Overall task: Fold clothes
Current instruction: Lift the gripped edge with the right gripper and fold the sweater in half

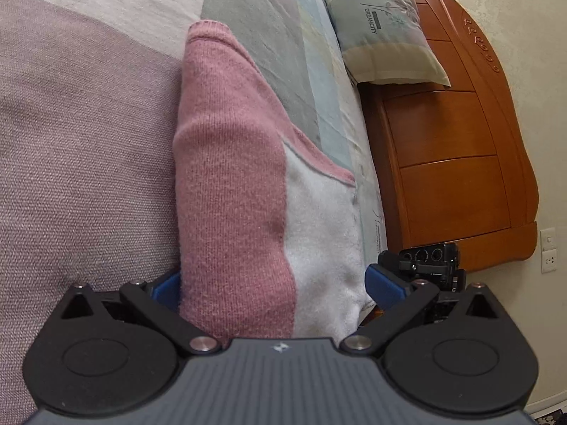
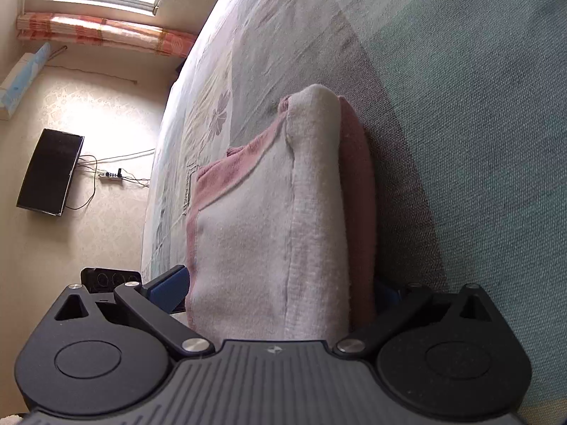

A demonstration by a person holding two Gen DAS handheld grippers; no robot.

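Both tools (image 1: 273,283) (image 2: 280,283) clamped on folded pink-white sweater (image 1: 226,177), long axis straight ahead.

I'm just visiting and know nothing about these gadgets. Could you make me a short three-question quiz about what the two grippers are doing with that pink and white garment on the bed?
1. True or false: the left gripper has the folded pink and white garment between its fingers.
2. What lies against the wooden headboard? A) pillow B) laptop C) shoe
3. Fill in: in the right wrist view, the right gripper has the garment between its blue ____.

Key:
1. True; cloth fills the gap between both blue pads.
2. A, the pillow.
3. Pads; whether they press the cloth or only straddle it is unclear.
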